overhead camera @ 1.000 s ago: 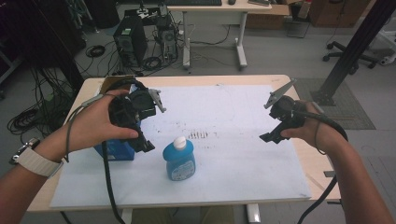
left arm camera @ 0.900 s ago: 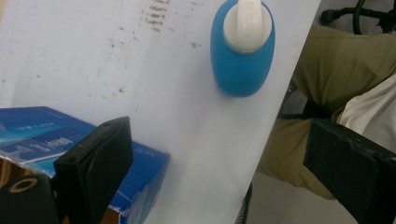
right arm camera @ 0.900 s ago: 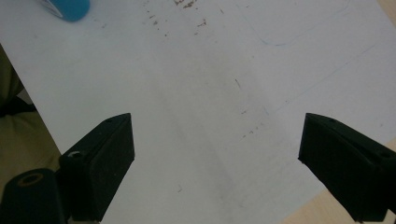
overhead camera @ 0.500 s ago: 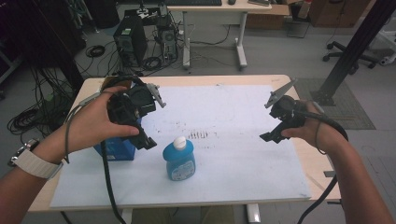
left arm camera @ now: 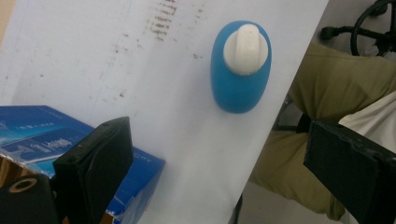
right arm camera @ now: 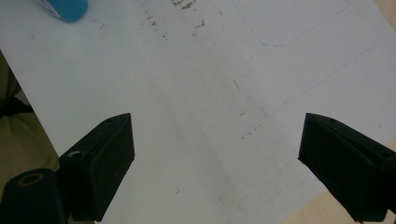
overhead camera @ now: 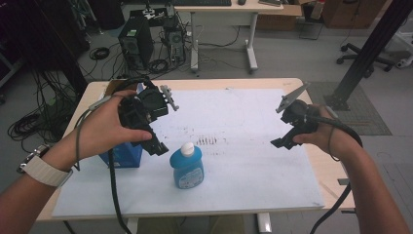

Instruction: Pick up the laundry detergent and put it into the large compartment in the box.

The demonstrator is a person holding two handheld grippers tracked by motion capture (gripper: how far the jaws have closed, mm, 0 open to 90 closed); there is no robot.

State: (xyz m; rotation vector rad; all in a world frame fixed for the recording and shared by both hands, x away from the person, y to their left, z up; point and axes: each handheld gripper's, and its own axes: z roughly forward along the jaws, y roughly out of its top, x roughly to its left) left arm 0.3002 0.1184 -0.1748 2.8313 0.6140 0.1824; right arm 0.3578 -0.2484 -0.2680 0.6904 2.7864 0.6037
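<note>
The blue bottle [overhead camera: 187, 165] with its white cap stands upright on the white sheet [overhead camera: 243, 161] that covers the table [overhead camera: 311, 97], toward the near edge and a little left of the middle. The left gripper [overhead camera: 157, 145] hangs above the sheet just to the bottle's left, held in the person's left hand [overhead camera: 107, 129], with its jaws spread wide and nothing between them. In the left gripper view the bottle [left arm camera: 240, 65] sits ahead of the jaws and above the gap, nearer the right jaw's side than the left, and clear of both. A blue box [overhead camera: 122, 153] lies on the table beside the bottle, under the left hand; in the left gripper view it [left arm camera: 51, 140] runs behind the left jaw. The right gripper [overhead camera: 281, 143] is held well apart at the right side of the sheet, its jaws likewise wide and empty over bare paper; the bottle's edge [right arm camera: 65, 9] appears at the top left corner of the right gripper view, far from those jaws.
</note>
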